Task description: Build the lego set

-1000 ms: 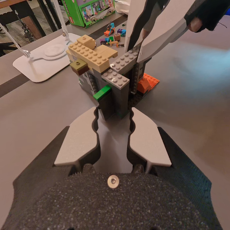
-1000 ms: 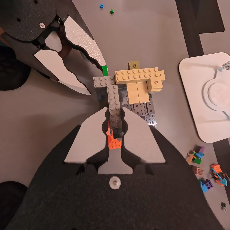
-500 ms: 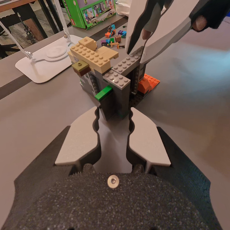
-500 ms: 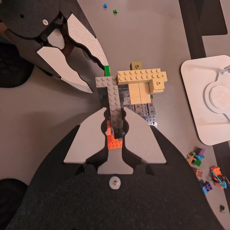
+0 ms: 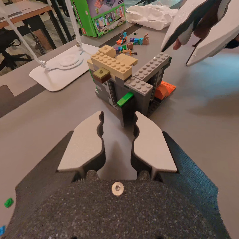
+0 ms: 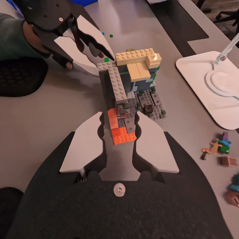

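Note:
The lego build [image 5: 129,82] stands on the grey table: dark grey walls, a tan roof, an orange base plate [image 5: 166,89] and a green tile [image 5: 124,99]. A long light-grey plate [image 5: 151,67] lies along its top edge. My left gripper [image 5: 119,115] is open and empty, its tips just in front of the build's dark corner pillar. My right gripper [image 6: 119,114] is open and empty, above the orange plate [image 6: 124,135], back from the long grey plate [image 6: 117,84]. It shows at the top right of the left wrist view [image 5: 174,57].
A white stand base [image 5: 58,69] lies left of the build. A green set box [image 5: 103,18] and a white bag [image 5: 148,16] stand at the back. Loose pieces and small figures [image 6: 222,146] lie right of the right gripper. Two tiny bricks [image 6: 111,35] lie behind the build. It is some 5 centimeters from my right tips to the long grey plate [image 6: 117,84]. It turns up in the left wrist view [image 5: 153,64] as well.
My right gripper has opened, let go of the long grey plate and drawn back and away from the build. The plate stays on top. My left gripper has backed off slightly.

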The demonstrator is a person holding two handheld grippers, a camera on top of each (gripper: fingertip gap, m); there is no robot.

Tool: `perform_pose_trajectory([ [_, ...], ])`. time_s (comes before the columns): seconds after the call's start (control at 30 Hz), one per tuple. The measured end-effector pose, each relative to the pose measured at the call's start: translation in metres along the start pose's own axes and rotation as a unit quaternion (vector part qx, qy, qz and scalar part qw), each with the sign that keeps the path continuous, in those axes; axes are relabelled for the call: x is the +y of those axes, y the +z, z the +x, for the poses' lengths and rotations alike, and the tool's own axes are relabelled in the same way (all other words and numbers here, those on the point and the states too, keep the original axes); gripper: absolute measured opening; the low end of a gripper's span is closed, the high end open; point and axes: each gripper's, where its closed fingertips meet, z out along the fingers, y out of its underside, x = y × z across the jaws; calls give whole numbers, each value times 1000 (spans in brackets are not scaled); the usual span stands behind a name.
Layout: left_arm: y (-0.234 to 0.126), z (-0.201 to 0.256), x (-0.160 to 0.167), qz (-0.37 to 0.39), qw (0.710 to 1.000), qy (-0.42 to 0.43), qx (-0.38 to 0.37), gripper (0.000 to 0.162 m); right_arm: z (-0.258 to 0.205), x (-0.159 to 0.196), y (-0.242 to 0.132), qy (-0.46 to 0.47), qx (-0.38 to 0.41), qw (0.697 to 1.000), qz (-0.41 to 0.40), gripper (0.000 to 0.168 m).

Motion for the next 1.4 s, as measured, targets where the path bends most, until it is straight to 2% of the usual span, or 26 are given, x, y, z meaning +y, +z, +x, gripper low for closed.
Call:
perform_pose_trajectory([
  [0.13, 10, 2, 1, -5, 998, 54, 37, 42, 1, 2, 12, -3, -6, 1000, 10, 45],
  [0.2, 15, 6, 6, -13, 995, 83, 61, 36, 6, 5, 18, -20, -8, 1000, -2, 43],
  [0.33, 17, 10, 6, -10, 993, 97, 74, 23, 8, 5, 24, -54, -40, 998, -16, 23],
  [0.43, 16, 15, 5, -3, 991, 105, 79, 19, 10, 6, 24, -78, -72, 994, -26, 19],
  [0.7, 11, 41, 2, 5, 987, 123, 108, 15, 23, 9, 21, -107, -138, 983, -54, 21],
  [0.9, 9, 45, -4, 21, 987, 120, 108, 20, 28, 8, 14, -109, -127, 984, -62, 23],
  [1.0, 7, 44, -7, 27, 987, 119, 104, 22, 27, -10, 2, -120, -110, 986, -47, 31],
  [1.1, 5, 42, -9, 34, 988, 117, 99, 21, 17, -31, -5, -148, -110, 982, -45, 30],
  [1.4, 3, 42, -12, 39, 988, 119, 87, 19, -7, -35, 20, -242, -142, 943, -179, 27],
])
